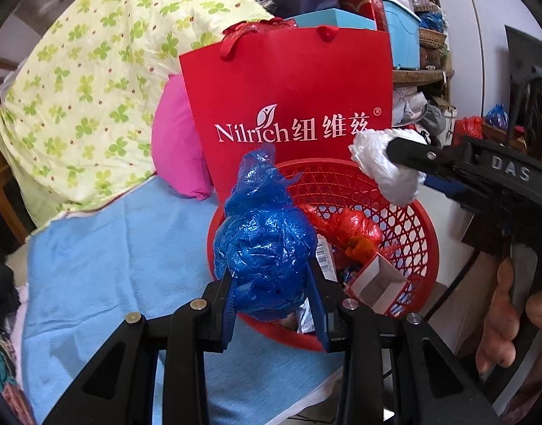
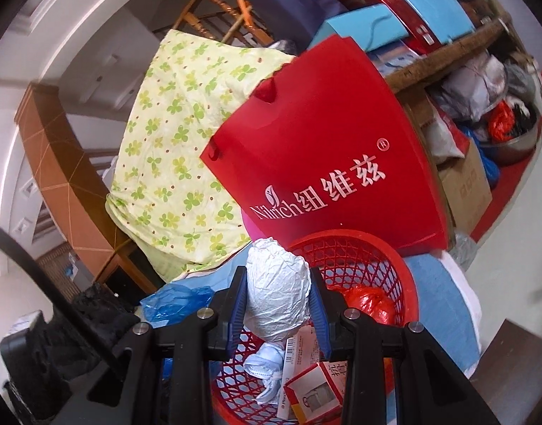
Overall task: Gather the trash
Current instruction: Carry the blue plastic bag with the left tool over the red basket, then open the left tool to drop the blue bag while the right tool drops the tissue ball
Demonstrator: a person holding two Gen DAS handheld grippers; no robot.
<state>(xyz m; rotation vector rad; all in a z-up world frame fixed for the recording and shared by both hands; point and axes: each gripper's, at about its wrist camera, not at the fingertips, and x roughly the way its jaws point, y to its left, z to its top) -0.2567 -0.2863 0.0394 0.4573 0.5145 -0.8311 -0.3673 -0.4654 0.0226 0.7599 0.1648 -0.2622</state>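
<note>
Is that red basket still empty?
No, the red basket already holds a crumpled red plastic bag, a small open carton and a knotted white wad.

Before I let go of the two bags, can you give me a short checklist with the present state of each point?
1. Left gripper clamps the blue plastic bag: ok.
2. Right gripper clamps the white plastic bag: ok.
3. Blue bag is above the red basket: partly, it hangs over the near-left rim; not ok yet.
4. White bag is over the basket opening: ok.
5. Basket has room beside the red bag and small box: ok.
6. Basket stands stable on the blue cloth: cannot tell.
</note>
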